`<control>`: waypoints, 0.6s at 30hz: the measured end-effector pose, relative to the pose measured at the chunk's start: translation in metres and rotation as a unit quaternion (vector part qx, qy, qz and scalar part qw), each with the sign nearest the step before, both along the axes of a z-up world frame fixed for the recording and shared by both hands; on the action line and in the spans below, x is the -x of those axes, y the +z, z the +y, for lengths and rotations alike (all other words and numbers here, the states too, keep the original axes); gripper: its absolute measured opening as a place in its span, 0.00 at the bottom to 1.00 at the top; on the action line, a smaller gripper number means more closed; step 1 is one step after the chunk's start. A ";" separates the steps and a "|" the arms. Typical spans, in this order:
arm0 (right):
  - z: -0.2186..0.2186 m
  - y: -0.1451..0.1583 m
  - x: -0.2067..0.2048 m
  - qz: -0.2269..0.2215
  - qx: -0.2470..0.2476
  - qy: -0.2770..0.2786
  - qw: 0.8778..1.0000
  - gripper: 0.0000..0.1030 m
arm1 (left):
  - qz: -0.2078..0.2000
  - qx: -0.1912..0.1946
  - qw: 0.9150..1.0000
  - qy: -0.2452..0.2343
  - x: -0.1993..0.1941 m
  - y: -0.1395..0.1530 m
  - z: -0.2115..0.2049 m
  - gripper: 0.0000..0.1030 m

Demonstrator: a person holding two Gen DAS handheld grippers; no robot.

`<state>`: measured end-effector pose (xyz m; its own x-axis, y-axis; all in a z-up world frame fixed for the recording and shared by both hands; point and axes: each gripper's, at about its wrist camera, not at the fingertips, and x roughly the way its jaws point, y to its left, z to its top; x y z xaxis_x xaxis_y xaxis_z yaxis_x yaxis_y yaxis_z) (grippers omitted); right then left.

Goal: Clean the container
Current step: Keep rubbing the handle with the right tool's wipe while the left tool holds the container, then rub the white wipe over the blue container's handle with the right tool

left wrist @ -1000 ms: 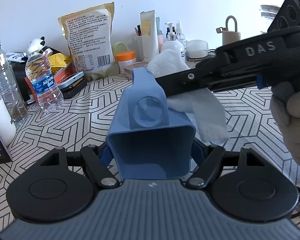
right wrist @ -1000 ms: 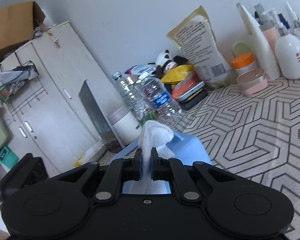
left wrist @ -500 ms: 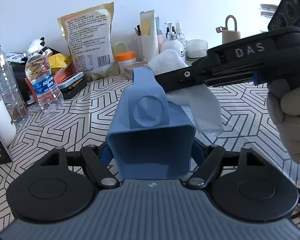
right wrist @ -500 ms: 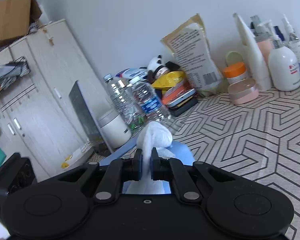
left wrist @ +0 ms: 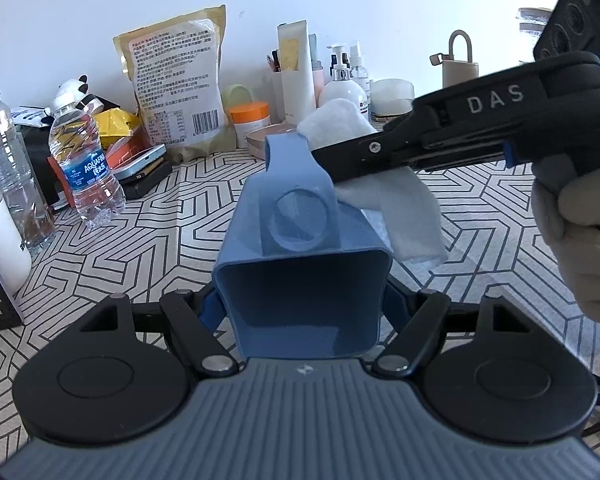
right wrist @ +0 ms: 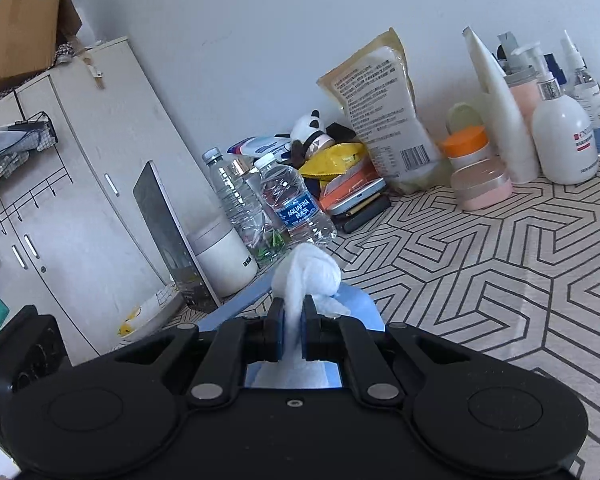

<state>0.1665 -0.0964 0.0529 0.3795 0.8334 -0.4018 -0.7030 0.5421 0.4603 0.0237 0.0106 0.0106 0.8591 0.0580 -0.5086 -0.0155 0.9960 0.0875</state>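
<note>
Over container (left wrist: 300, 240) right gripper (right wrist: 291, 330) clamps cloth (right wrist: 306, 272); left gripper (left wrist: 304, 308) grips container

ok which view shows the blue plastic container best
The left wrist view: the blue plastic container fills the centre, open mouth toward the camera, held by the left hand-held gripper. The right wrist view shows only blue slivers behind the white cloth.

Left claw (left wrist: 304, 304) clamped, right claw (right wrist: 291, 330) pinched shut (gloved hand (left wrist: 576, 236) on its grip).
</note>
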 end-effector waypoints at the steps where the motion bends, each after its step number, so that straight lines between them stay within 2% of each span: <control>1: 0.000 0.000 0.001 0.001 -0.002 0.006 1.000 0.06 | 0.001 0.001 1.000 0.001 0.000 0.000 0.000 0.73; 6: 0.001 -0.005 0.003 0.036 -0.034 0.053 0.997 0.06 | 0.004 0.003 1.000 0.003 -0.001 -0.001 0.002 0.73; 9: -0.002 -0.008 -0.001 0.057 -0.049 0.048 0.996 0.06 | 0.002 0.001 1.000 0.001 -0.001 -0.001 0.002 0.73; 15: -0.003 -0.004 -0.004 0.025 -0.021 -0.002 0.999 0.06 | 0.001 0.001 1.000 -0.001 -0.001 -0.001 0.002 0.73; 18: -0.005 -0.004 -0.003 0.020 -0.021 -0.004 1.000 0.06 | 0.001 0.001 1.000 -0.001 -0.002 -0.001 0.003 0.73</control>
